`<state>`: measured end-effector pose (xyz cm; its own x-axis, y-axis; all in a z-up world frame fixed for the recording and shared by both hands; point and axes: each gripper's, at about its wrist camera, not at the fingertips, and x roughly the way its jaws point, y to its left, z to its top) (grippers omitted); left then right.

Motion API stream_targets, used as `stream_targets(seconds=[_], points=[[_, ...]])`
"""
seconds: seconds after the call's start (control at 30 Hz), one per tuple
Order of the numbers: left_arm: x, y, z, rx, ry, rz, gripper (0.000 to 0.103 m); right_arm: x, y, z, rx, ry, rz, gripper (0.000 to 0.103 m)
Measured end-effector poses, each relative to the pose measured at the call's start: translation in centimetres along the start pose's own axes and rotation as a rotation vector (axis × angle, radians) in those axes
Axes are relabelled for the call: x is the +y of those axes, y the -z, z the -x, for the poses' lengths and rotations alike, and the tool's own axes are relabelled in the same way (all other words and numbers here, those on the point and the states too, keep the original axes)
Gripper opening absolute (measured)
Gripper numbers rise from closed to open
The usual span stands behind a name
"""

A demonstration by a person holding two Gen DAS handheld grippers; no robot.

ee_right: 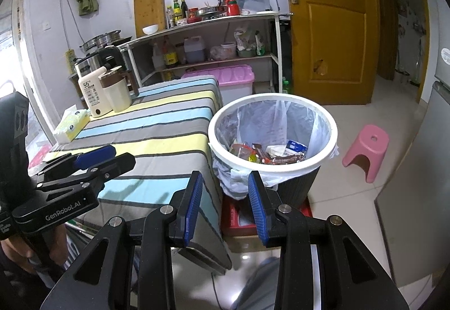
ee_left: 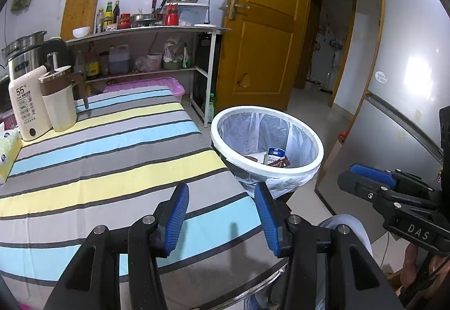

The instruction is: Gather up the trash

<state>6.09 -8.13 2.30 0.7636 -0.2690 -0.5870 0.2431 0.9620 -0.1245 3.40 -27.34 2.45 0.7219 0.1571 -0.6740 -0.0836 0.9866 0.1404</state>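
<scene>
A black trash bin with a white rim [ee_left: 309,166] [ee_right: 323,160] and a clear liner stands on the floor beside the table's right edge. Wrappers and a small carton [ee_left: 277,158] [ee_right: 270,153] lie inside it. My left gripper [ee_left: 222,214] hovers over the striped tablecloth [ee_left: 112,158] near the table's corner, open, with nothing between its blue pads. My right gripper [ee_right: 225,203] is open and empty too, over the gap between table and bin. Each wrist view shows the other gripper from the side: the right gripper [ee_left: 347,174] and the left gripper [ee_right: 123,155].
A white bottle [ee_left: 26,110], a cream jug [ee_left: 60,101] and a tissue pack [ee_right: 70,124] stand at the table's far left. Behind are a pink storage box [ee_right: 233,79] and a kitchen shelf [ee_right: 213,20]. A pink stool [ee_right: 368,149] sits right of the bin, and a red box [ee_right: 239,221] lies under it.
</scene>
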Motion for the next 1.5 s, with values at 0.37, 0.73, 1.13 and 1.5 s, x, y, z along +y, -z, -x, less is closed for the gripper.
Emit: stream_targets(seconds=[0.37, 0.73, 1.13, 1.5], points=[[0.04, 0.07, 0.1, -0.001, 0.001, 0.001, 0.048, 0.04, 0.05, 0.05, 0.001, 0.0, 0.0, 0.035], [0.04, 0.08, 0.08, 0.001, 0.0, 0.0, 0.048, 0.06, 0.05, 0.03, 0.002, -0.001, 0.0, 0.035], [0.2, 0.48, 0.3, 0.003, 0.0, -0.003, 0.048, 0.1, 0.26, 0.06, 0.004, 0.0, -0.001, 0.035], [-0.02, 0.58, 0.34, 0.003, -0.018, -0.02, 0.048, 0.07, 0.17, 0.01, 0.003, 0.0, -0.001, 0.035]])
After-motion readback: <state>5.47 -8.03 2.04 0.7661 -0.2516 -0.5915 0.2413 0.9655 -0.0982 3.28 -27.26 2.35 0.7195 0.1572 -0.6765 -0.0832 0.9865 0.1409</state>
